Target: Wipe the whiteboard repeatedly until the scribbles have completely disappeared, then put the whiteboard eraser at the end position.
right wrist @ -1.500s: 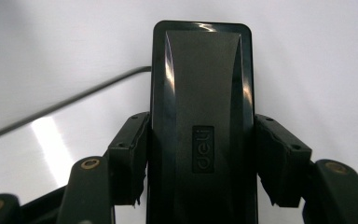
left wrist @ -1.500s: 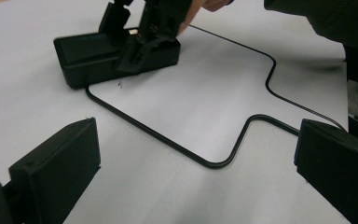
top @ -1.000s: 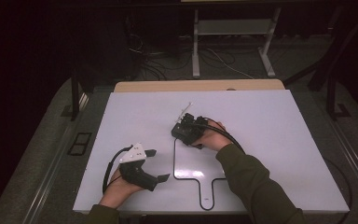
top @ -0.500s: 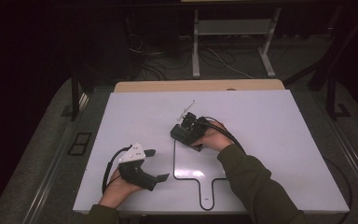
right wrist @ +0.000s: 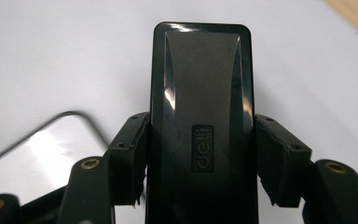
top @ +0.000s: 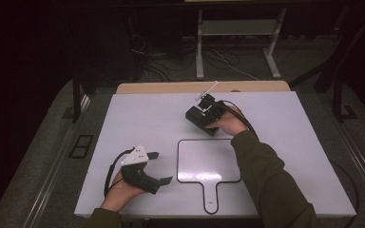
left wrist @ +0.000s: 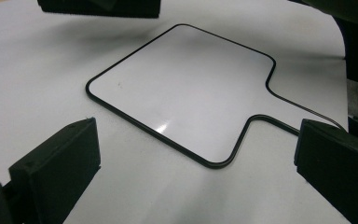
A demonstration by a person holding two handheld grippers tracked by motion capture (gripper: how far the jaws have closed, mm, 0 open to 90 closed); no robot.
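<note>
White laminate covers the one table (top: 138, 118) we work at, and on it we count one paddle-shaped whiteboard, one black eraser block and our two grippers.

Furthest left is our left gripper (top: 160, 167), lying low near the table's near edge in our left hand (top: 122, 191). Its jaws stand wide apart with nothing between them. In the left gripper view the two black pads (left wrist: 56, 161) frame bare table and the near corner of the whiteboard (left wrist: 182, 88), which lies flat just ahead of them and touches neither.

At the middle, the whiteboard (top: 209, 160) is a single white panel with a thin black rim and a short handle that points toward us. Nothing rests on it; its surface is bare apart from a glare spot.

To the right and farther from us, our right hand (top: 225, 122) carries the right gripper (top: 200, 118), beyond the whiteboard's far edge. Its jaws are closed firmly on the black eraser block (right wrist: 200, 126), one pad pressing on each long side. The block is a glossy rectangular piece embossed with "deli", and its free end points away from the gripper over the table. We cannot tell whether it touches the table. A corner of the whiteboard shows at the lower left of the right gripper view.
</note>
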